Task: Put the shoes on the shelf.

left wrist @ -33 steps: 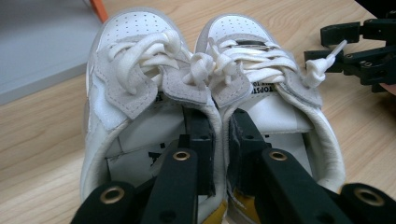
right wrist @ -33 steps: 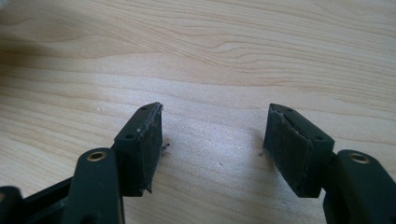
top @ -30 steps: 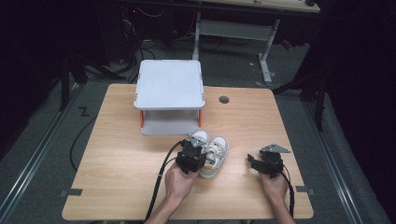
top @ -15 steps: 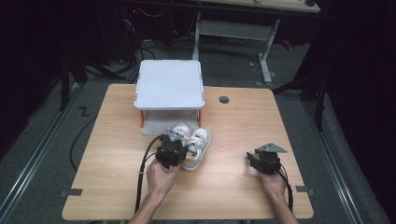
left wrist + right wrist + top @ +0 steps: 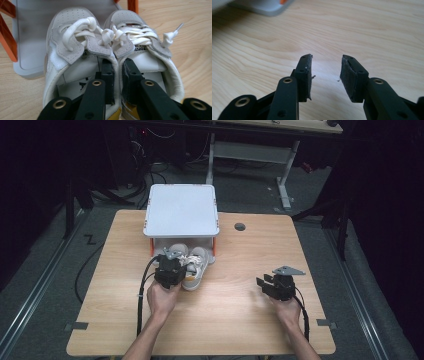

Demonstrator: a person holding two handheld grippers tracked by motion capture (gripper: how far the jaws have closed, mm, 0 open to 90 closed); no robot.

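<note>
The left gripper (image 5: 171,265) pinches the two white shoes (image 5: 192,265) by their touching inner walls, toes under the grey shelf (image 5: 181,210). At four o'clock, the right gripper (image 5: 263,285) has just narrowed, empty, over bare wooden surface (image 5: 235,320).

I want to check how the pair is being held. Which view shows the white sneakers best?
The left gripper view: the white sneakers appear close up, with the left gripper pinching their two inner collars together. The high view shows them small at the shelf, half hidden by that gripper. The right gripper view looks at wooden tabletop.
</note>
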